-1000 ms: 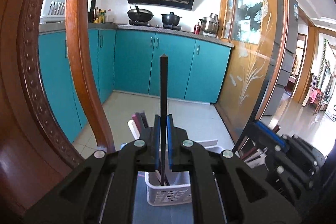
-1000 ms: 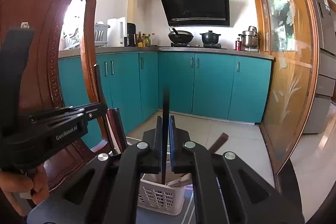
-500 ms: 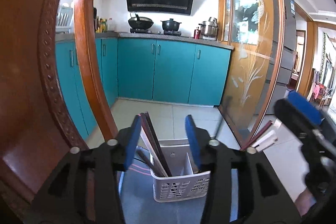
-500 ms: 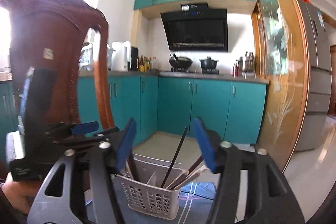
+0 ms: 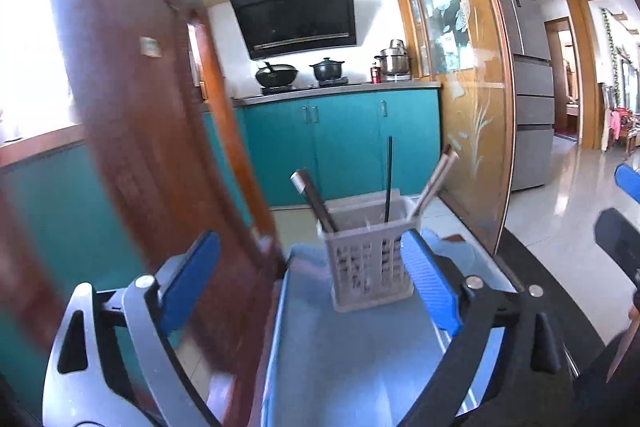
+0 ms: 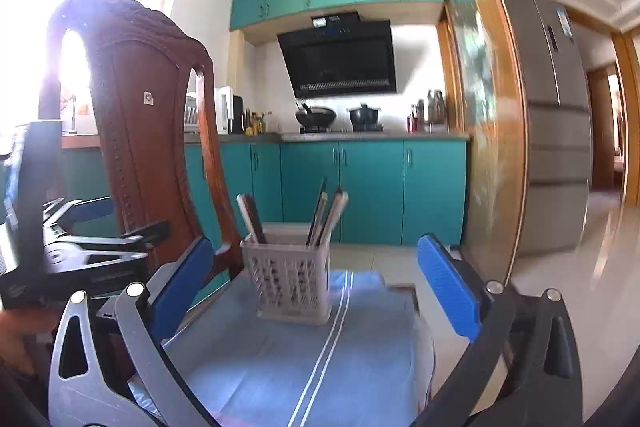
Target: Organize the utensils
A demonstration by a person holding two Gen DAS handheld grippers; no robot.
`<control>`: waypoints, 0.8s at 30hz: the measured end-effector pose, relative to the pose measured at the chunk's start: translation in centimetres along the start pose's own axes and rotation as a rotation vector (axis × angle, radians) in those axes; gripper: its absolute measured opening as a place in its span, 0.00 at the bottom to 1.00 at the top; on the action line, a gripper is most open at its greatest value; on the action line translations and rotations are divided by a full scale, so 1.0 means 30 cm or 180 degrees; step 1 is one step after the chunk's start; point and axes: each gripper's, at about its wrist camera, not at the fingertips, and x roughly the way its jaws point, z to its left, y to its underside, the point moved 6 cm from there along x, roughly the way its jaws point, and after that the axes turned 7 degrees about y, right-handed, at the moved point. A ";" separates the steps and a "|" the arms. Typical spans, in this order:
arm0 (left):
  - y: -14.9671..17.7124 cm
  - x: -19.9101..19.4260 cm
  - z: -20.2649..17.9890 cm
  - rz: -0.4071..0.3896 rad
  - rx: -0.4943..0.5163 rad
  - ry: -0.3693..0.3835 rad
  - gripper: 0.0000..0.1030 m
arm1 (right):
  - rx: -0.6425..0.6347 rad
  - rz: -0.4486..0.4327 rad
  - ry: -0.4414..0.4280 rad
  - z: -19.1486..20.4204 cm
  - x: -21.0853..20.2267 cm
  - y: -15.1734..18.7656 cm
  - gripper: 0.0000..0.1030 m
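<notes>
Chair: dark carved wood, its back rising past the table's left edge, ahead of your left hand.

Table: your work surface, a cloth laid over it.

Cloth: blue, two white stripes running lengthwise, covering most of the surface you see.

Left gripper: your jaws have just been opening and now stand wide apart, blue pads facing each other, nothing between them but air; the basket sits beyond the tips. From the right wrist view this gripper shows at the left edge, in front of the chair.

Right gripper: your jaws have likewise just been opening and stand fully apart, gripping nothing; the basket stands beyond them.

Basket: pale perforated plastic, upright on the cloth near its far edge, clear of both your grippers.

Chopsticks: standing in the basket, several leaning toward its right side, another group leaning left, one dark stick nearly upright.
</notes>
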 end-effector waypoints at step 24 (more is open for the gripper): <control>0.017 -0.450 -0.068 -0.0196 -0.0223 -0.0055 0.97 | -0.0204 -0.0188 0.0365 -0.013 -0.307 -0.052 0.97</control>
